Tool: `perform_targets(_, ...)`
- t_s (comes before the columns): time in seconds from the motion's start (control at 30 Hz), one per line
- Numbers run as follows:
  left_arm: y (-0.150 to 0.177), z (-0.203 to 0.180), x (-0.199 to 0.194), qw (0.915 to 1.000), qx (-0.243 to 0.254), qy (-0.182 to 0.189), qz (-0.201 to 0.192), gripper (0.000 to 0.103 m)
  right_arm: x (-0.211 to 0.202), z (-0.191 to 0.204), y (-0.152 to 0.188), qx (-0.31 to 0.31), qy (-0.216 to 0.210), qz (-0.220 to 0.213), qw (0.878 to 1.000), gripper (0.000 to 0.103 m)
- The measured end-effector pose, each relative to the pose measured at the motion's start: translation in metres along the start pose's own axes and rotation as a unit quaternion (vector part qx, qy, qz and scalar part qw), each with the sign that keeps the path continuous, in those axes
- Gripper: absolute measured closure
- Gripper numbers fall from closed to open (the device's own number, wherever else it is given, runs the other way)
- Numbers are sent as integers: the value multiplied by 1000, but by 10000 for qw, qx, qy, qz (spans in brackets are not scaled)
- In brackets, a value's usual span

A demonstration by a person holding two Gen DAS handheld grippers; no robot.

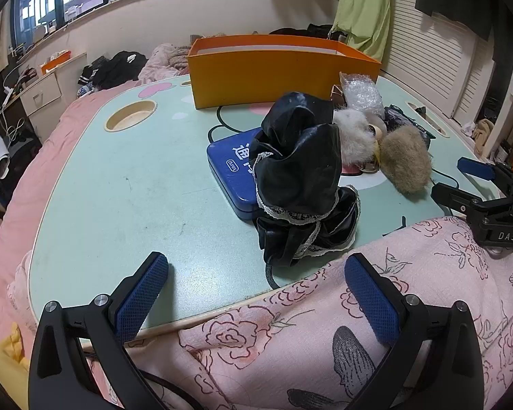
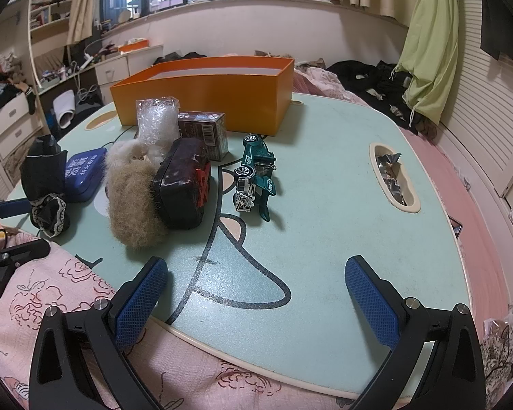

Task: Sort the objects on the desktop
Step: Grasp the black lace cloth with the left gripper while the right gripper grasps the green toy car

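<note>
Both my jaws stand wide and hold nothing. My left gripper (image 1: 256, 294) hangs over the near edge of the worktop (image 1: 126, 184), where a pink floral blanket (image 1: 290, 341) laps onto it. My right gripper (image 2: 256, 294) hangs over the same near edge, further right.

Left view only: a heap of black satin cloth (image 1: 301, 177) with lace trim lies half on a blue tin (image 1: 229, 171), and hides most of what is behind it. A round cup recess (image 1: 131, 116) is sunk in the worktop at far left. My right gripper shows at the right border, its blue pad (image 1: 475, 168) above the blanket.

Right view only: a green toy car (image 2: 256, 177) lies right of centre, well apart from the heap. Left of it a dark case (image 2: 184, 188) with red marking touches a tan fur ball (image 2: 133, 201). Behind the case stands a small brown carton (image 2: 205, 133), just beside a wad of bubble wrap (image 2: 157, 119). A long slot (image 2: 393, 177) at right holds crumpled foil.

Both views: an orange box (image 1: 273, 75), open-topped, stands at the far edge; whether anything lies in it I cannot tell. A white fur ball (image 1: 354, 140) touches the tan one.

The worktop is pale green with a cartoon outline and rests on a pink bed (image 1: 27, 184). Clothes are strewn beyond, a green curtain (image 2: 427, 44) hangs at far right, and drawers (image 2: 10, 119) stand at left beneath barred windows.
</note>
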State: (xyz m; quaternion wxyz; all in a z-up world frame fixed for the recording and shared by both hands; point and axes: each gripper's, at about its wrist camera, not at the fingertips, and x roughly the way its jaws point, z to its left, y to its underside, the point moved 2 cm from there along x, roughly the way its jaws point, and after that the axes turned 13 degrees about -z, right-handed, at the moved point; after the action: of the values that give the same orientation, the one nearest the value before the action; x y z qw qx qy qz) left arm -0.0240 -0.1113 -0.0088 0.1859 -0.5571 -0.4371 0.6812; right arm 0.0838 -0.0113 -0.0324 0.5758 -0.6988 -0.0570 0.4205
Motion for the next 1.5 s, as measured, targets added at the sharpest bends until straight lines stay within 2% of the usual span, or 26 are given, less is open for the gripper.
perform_targets(0.67, 3, 3, 0, 9999, 55, 85, -10, 0, 0, 1, 1, -55, -36, -5, 10000, 0)
perform_targets(0.87, 11, 7, -2, 9996, -119, 218, -157, 1, 0, 1, 2, -78, -55, -7, 10000, 0)
perform_targets(1.07, 4, 7, -15, 9973, -161, 446, -562, 22, 0, 1, 1, -101, -69, -9, 9999, 0)
perform_targets(1.23, -15, 6, -18, 9940, -326, 648, -819, 25, 0, 2, 2, -121, -82, -11, 9999, 0)
perform_targets(1.33, -26, -4, -7, 9947, -153, 648, -781, 25, 0, 2, 2, -123, -84, -13, 9999, 0)
perform_targets(1.4, -27, -12, 1, 9956, 21, 635, -687, 41, 0, 1, 2, -127, -98, -25, 9999, 0)
perform_targets(1.43, -28, -16, 5, 9961, 96, 629, -609, 57, 0, 2, 1, -126, -103, -29, 9999, 0)
perform_targets(1.47, -27, -19, 8, 9964, 155, 613, -560, 65, 0, 1, 0, -131, -114, -43, 9998, 0)
perform_targets(1.5, -27, -21, 8, 9963, 205, 609, -577, 65, 0, 1, -1, -110, -118, -63, 9998, 0)
